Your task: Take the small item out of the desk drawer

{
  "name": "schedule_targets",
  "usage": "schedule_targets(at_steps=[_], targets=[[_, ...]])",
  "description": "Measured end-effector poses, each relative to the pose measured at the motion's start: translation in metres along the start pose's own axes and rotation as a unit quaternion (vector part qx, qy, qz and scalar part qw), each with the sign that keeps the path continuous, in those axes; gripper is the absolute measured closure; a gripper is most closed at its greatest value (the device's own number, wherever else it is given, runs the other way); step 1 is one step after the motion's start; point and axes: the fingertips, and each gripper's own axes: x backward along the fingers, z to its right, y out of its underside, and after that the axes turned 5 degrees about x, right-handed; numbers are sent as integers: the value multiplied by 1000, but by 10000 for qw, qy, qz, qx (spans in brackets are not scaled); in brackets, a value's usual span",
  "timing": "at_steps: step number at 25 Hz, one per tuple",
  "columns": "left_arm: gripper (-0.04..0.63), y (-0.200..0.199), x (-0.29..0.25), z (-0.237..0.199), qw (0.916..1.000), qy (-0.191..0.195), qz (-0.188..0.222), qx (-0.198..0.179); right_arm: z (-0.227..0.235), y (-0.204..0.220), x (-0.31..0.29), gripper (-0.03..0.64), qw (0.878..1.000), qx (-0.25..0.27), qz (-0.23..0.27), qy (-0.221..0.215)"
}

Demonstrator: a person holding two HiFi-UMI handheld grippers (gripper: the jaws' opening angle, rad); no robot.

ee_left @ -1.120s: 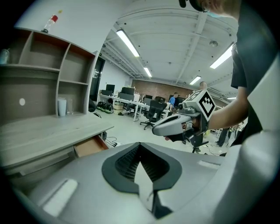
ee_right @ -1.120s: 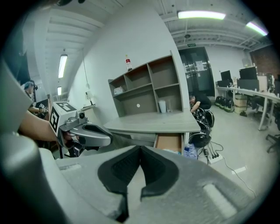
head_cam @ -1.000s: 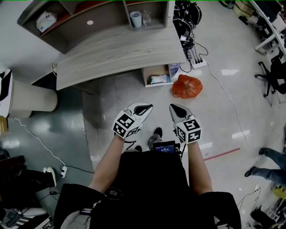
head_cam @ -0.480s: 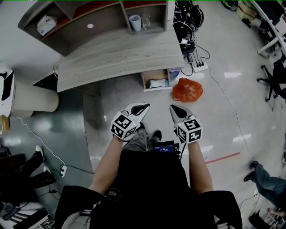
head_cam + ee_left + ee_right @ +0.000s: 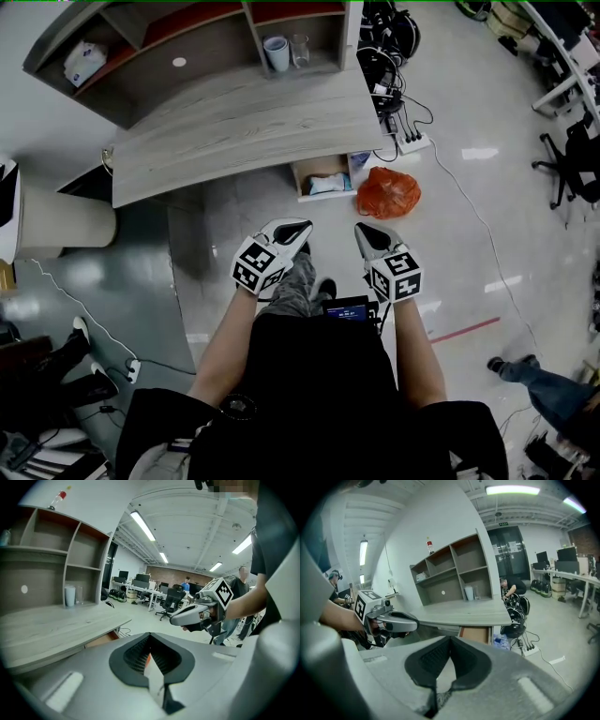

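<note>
- The table (image 5: 234, 122) sat in the upper left of the head view, well apart from you; you stood back from it on the open floor.
- Your left hand-held gripper (image 5: 298, 228) was closed, with nothing between its jaws, and pointed towards the table.
- The drawer (image 5: 300, 178) under the table's right end looked already pulled out, so I judged the opening step done.
- The small item (image 5: 328, 183), a pale packet, lay inside that drawer, untouched.
- Your right hand-held gripper (image 5: 367, 232) was also closed and empty, level with the left one.
- What remained: closing the distance, parting one pair of jaws, gripping the packet and lifting it clear. The task had barely begun.
</note>
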Motion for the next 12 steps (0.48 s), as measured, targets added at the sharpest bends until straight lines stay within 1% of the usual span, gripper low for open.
schedule_targets(at_steps=[5,12], targets=[[594,-12,-14,-25,9998,156,-63,-45,16,-16,-19,615,9999,-44,-32,134],[594,-32,-27,-71,9993,324,-163,-98,34,-46,-55,615,9996,-86,-52,263]])
